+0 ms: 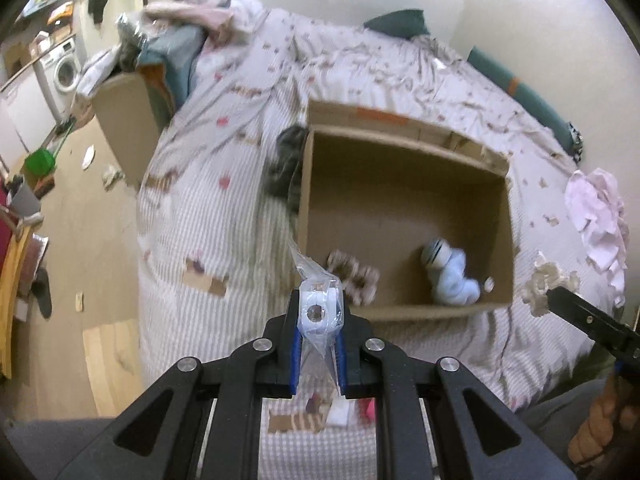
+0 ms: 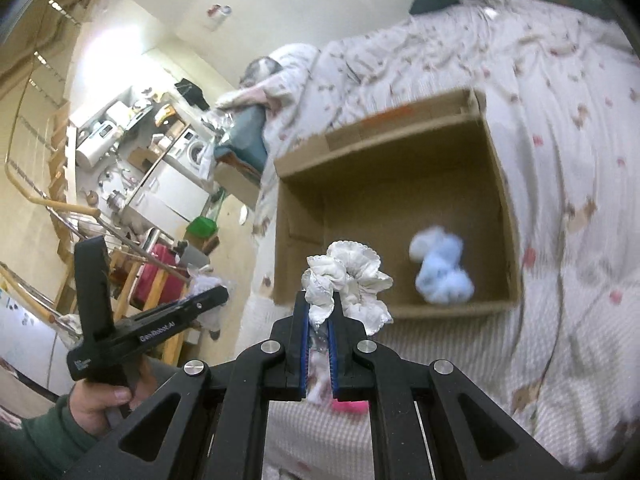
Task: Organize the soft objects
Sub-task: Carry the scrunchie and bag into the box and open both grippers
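An open cardboard box [image 1: 404, 152] lies on the bed; it also shows in the right wrist view [image 2: 384, 136]. Inside it are a light blue soft toy [image 1: 452, 276] [image 2: 442, 276] and a beige patterned scrunchie [image 1: 354, 276]. My left gripper [image 1: 319, 312] is shut on a white roll in a clear plastic bag [image 1: 318, 312], just in front of the box's near left corner. My right gripper [image 2: 319, 312] is shut on a white frilly scrunchie [image 2: 352, 280], held over the box's near edge. In the left wrist view the scrunchie [image 1: 548, 280] shows right of the box.
A pink cloth [image 1: 600, 220] lies on the bed at the right, and a dark garment [image 1: 286, 164] sits against the box's left side. Pillows and clothes [image 1: 188, 36] are piled at the bed's far end. A pink object [image 2: 352, 406] lies below my right gripper.
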